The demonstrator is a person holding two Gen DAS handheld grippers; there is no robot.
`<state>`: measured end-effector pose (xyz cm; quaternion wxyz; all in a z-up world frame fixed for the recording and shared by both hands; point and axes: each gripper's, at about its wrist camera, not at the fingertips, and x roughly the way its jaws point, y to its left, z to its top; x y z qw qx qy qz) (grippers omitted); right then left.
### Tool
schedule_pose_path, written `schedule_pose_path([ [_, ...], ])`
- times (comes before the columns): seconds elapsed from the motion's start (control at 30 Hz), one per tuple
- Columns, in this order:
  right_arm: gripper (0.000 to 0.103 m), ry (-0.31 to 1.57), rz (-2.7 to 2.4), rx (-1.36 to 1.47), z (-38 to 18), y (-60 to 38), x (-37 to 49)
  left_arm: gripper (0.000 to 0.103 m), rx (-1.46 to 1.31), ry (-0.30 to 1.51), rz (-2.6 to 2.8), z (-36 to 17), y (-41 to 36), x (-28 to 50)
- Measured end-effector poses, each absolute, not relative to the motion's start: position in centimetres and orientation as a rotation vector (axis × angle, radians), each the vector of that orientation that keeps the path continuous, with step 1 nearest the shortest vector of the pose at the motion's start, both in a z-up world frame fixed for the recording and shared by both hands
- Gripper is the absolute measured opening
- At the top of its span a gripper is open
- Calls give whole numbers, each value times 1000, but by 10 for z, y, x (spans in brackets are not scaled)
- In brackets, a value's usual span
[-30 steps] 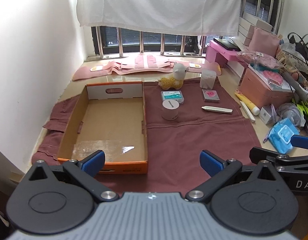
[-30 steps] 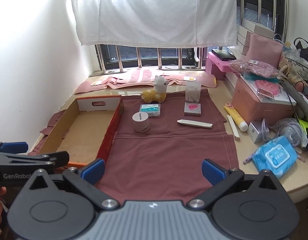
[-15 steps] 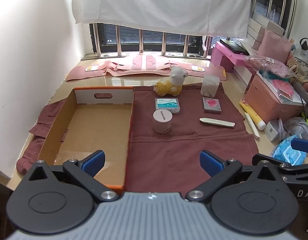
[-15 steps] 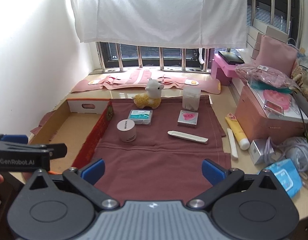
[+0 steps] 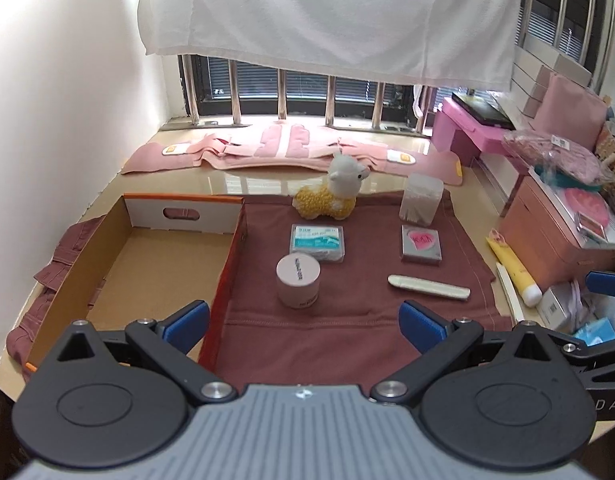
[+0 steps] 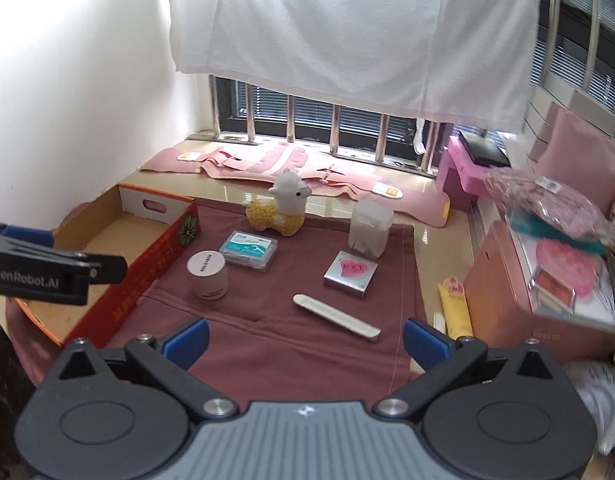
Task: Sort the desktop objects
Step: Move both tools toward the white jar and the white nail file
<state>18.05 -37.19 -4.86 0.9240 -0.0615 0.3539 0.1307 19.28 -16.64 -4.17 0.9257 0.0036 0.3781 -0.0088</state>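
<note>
The jar [image 5: 298, 281] is seen upright on the cloth [image 5: 347, 340], just beyond and between the wide-spread fingers of the left gripper [image 5: 303, 322], beside the box [image 5: 231, 248]. The right gripper [image 6: 305, 340] is likewise spread wide, empty. The jar's lettering cannot be read.

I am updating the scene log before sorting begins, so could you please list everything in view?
cardboard box: 1, brown with orange rim, left of cloth
cloth: 1, maroon, under the items
alpaca toy: 1, yellow and white, far edge of cloth
floss pick box: 1, clear and teal, before the toy
round jar: 1, white, nearest the box
swab jar: 1, clear, far right
heart box: 1, silver and pink
nail file: 1, white
left gripper: open
right gripper: open
</note>
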Motion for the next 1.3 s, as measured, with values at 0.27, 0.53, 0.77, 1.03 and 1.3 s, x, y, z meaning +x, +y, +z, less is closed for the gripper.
schedule_pose_path([
  [0.27, 103, 712, 352, -169, -65, -389, 215, 103, 8, 762, 11, -49, -185, 217],
  [0.53, 103, 741, 390, -237, -87, -394, 252, 103, 61, 771, 35, -67, -199, 243],
  [0.77, 103, 774, 405, -330, -112, -392, 282, 103, 52, 793, 49, -95, -203, 273],
  [1.03, 102, 833, 447, -409, -148, -382, 316, 103, 46, 822, 70, -127, -196, 306],
  [1.3, 98, 879, 478, -446, -178, -372, 338, 103, 37, 877, 53, -158, -191, 326],
])
